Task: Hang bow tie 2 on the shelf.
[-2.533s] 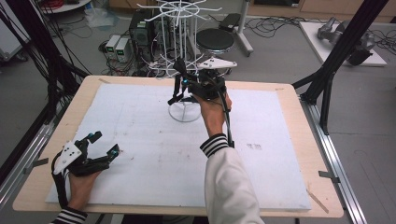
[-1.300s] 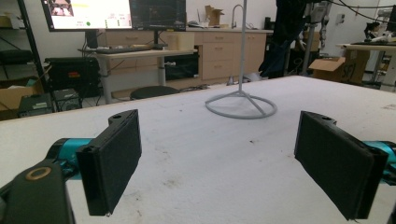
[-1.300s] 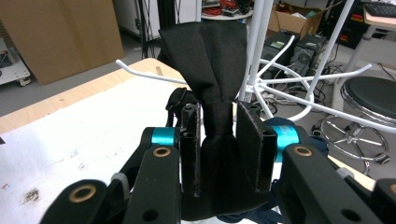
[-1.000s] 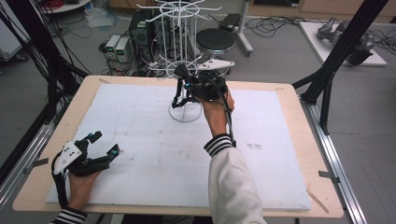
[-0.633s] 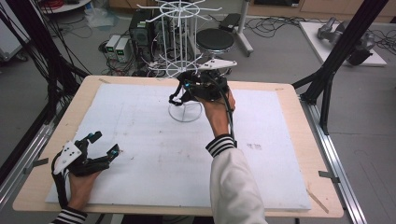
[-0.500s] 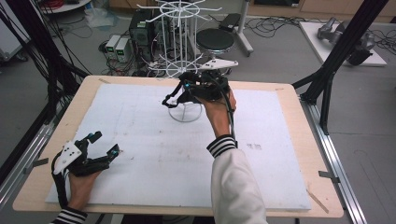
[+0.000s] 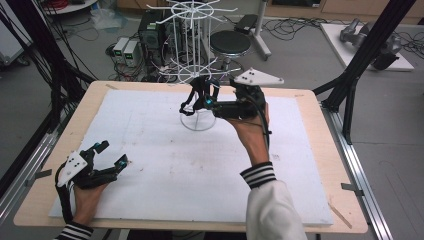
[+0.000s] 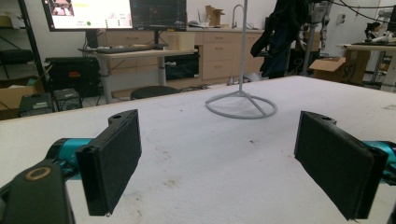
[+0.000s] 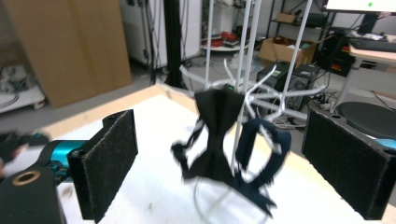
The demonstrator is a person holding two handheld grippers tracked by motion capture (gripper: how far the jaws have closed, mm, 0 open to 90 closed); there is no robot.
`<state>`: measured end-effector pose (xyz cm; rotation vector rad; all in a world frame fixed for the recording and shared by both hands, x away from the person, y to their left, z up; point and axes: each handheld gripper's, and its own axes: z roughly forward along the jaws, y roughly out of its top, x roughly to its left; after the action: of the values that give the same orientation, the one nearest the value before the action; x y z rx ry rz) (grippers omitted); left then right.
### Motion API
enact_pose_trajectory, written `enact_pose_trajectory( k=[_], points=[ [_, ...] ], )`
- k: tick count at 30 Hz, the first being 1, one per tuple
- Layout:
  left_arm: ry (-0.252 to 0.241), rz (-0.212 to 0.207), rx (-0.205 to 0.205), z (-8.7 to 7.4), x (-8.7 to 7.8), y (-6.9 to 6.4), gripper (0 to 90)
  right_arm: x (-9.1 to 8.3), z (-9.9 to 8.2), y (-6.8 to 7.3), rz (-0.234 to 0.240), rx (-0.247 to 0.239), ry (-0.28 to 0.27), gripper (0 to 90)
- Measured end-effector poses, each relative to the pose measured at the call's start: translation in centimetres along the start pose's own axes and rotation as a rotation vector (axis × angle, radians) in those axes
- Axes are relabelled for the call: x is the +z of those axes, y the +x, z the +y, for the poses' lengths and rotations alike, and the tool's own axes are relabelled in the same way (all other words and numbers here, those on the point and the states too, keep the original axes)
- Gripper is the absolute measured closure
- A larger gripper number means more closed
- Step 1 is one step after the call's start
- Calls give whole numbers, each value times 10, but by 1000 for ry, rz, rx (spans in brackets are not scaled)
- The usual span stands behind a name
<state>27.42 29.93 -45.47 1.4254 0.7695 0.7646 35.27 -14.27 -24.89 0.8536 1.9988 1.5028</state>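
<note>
Left gripper (image 7: 111,154), jaws apart, rests near the white board's (image 7: 150,150) 8 o'clock corner. Wire rack (image 7: 196,60) stands at the board's 12 o'clock, black straps (image 9: 219,135) hanging on its lower arms. Right gripper (image 7: 192,102), jaws wide apart and holding nothing, faces the straps, which hang ahead of its jaws, untouched.

White sleeve (image 7: 274,212), striped cuffs; black grippers with teal joints

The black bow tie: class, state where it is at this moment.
The black bow tie hangs on the white wire rack at the table's far edge, near its middle, just ahead of the open right gripper, beside a dark blue strap.
</note>
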Motion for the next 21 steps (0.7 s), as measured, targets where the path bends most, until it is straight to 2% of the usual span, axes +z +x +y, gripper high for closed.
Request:
enact_pose_trajectory(
  k=[1, 2, 6, 10, 13, 16, 18, 21],
  points=[
    [1, 0, 1, 0, 0, 0, 152, -7, -4, 0, -3, -11, 2, 75],
    [2, 1, -1, 0, 0, 0, 152, -14, -9, 0, -6, -19, -4, 13],
    [1, 3, 1, 0, 0, -1, 152, -46, -35, -4, -30, -9, -28, 10],
    [2, 4, 2, 0, 0, -1, 151, -73, -69, -7, -44, 9, -32, 9],
    [4, 5, 3, 0, 1, -1, 151, -89, -98, -10, -61, -3, -41, 9],
    [6, 6, 5, 0, 1, -1, 151, -101, -125, -13, -74, 14, -53, 9],
    [6, 7, 6, 0, 0, -1, 151, -108, -142, -15, -74, 34, -76, 10],
    [6, 9, 7, 0, 0, -1, 151, -117, -163, -17, -106, 39, -112, 10]
  ],
)
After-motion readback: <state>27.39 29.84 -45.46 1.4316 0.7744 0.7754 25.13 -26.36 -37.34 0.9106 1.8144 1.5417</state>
